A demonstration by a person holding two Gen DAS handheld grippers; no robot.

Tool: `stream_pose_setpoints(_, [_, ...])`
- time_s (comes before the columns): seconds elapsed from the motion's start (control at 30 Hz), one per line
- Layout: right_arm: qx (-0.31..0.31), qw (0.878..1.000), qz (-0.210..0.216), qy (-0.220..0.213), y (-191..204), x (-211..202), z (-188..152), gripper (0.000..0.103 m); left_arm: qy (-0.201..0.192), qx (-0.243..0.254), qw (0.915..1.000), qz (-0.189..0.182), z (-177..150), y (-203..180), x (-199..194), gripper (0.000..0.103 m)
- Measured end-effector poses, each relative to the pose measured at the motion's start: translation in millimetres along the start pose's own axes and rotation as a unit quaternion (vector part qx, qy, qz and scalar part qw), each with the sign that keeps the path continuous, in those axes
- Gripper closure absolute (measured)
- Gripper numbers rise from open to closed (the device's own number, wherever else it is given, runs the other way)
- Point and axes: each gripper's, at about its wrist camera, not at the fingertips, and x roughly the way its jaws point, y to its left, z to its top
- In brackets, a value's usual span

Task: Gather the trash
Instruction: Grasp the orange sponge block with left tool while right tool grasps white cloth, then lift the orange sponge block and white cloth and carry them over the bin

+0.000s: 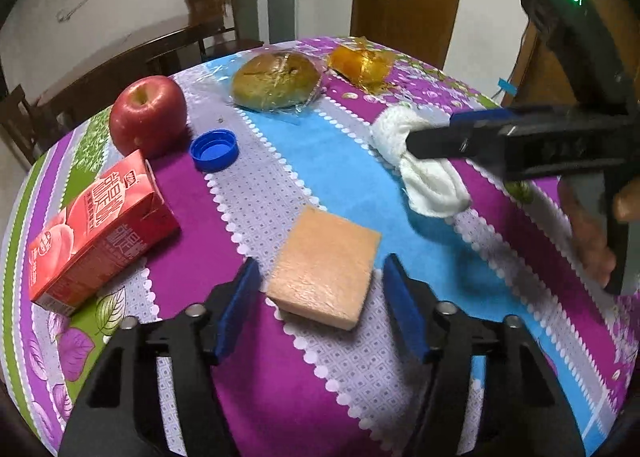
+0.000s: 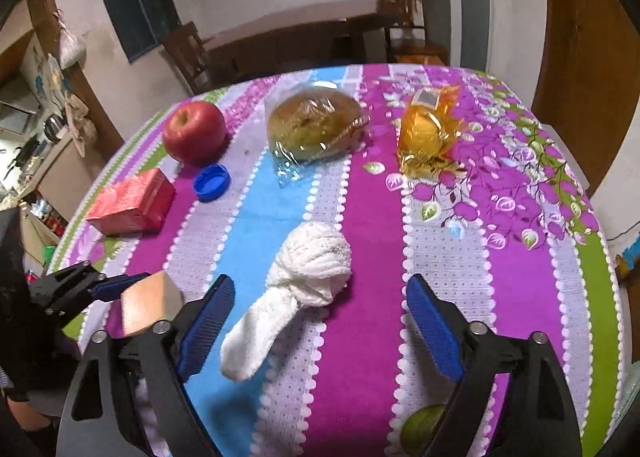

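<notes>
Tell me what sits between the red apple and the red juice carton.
Only bare tablecloth lies between the apple and the carton; the blue bottle cap sits off to the side, in both views.

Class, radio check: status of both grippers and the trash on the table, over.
Left gripper open around sponge. Right gripper open over knotted white cloth. Blue bottle cap untouched. Nothing in the way.

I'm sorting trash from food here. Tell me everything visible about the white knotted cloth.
The white knotted cloth looks like soft, fluffy terry fabric, tied into a bulky knot with a loose tail trailing toward the camera. It lies flat on the striped floral tablecloth, near its middle. The right hand-held gripper has it between its open jaws, pads not pressing on it. Nothing else touches it.
</notes>
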Motion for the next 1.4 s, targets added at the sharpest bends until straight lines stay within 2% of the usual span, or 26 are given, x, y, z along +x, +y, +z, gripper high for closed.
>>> stream_pose_setpoints(0.1, [0.004, 1.000, 0.005, 0.014, -2.0, 11.3, -1.2, 0.045, 0.002, -0.021, 0.9997, -0.010, 1.8, 5.2, 3.1, 0.057])
stream_pose_setpoints(0.17, [0.007, 1.000, 0.008, 0.015, -3.0, 14.3, -2.2, 0.048, 0.000, -0.020, 0.9997, -0.012, 1.6, 3.3, 2.2, 0.062])
stream_pose_setpoints(0.2, [0.008, 1.000, 0.010, 0.014, -3.1, 15.1, -2.7, 0.058, 0.000, -0.016, 0.9998, -0.009, 0.9, 1.8, 1.9, 0.063])
stream_pose_setpoints(0.27, [0.010, 1.000, 0.026, 0.013, -1.9, 17.7, -4.4, 0.066, 0.000, -0.010, 1.0000, 0.000, 0.7, -1.4, 1.9, 0.066])
stream_pose_setpoints(0.43, [-0.015, 1.000, 0.017, -0.007, 5.5, -1.1, -14.9, 0.070, -0.005, -0.020, 0.9997, 0.010, -1.2, -9.9, -10.6, 0.067])
stream_pose_setpoints(0.53, [-0.027, 0.999, 0.016, -0.020, 5.1, -21.5, -24.9, 0.070, -0.013, -0.019, 0.9992, 0.033, -1.0, -25.0, -25.3, 0.067])
stream_pose_setpoints(0.7, [-0.045, 0.997, 0.007, -0.062, 6.0, -63.8, -45.5, 0.070, -0.024, -0.057, 0.9931, 0.100, -4.8, -43.2, -50.9, 0.067])
stream_pose_setpoints(0.8, [-0.058, 0.994, -0.004, -0.097, 7.1, -94.2, -62.7, 0.070, -0.040, -0.093, 0.9892, 0.106, -12.4, -51.3, -69.7, 0.067])
stream_pose_setpoints(0.97, [-0.066, 0.987, -0.011, -0.149, 8.0, -144.7, -98.4, 0.070, -0.075, -0.143, 0.9742, 0.158, -24.9, -63.9, -99.8, 0.067])
stream_pose_setpoints(1.07, [-0.070, 0.981, -0.025, -0.181, 12.0, -169.7, -117.9, 0.069, -0.094, -0.167, 0.9657, 0.175, -30.2, -73.8, -112.2, 0.067])
stream_pose_setpoints(1.17, [-0.072, 0.974, -0.040, -0.213, 14.9, -193.6, -134.2, 0.069, -0.122, -0.184, 0.9533, 0.207, -33.7, -87.6, -125.4, 0.067])
stream_pose_setpoints(1.3, [-0.076, 0.964, -0.056, -0.249, 20.7, -220.0, -156.2, 0.069, -0.152, -0.215, 0.9395, 0.219, -39.0, -98.6, -140.5, 0.067])
stream_pose_setpoints(1.4, [-0.088, 0.956, -0.072, -0.271, 27.2, -235.8, -170.1, 0.069, -0.168, -0.211, 0.9347, 0.232, -38.2, -110.9, -145.4, 0.067])
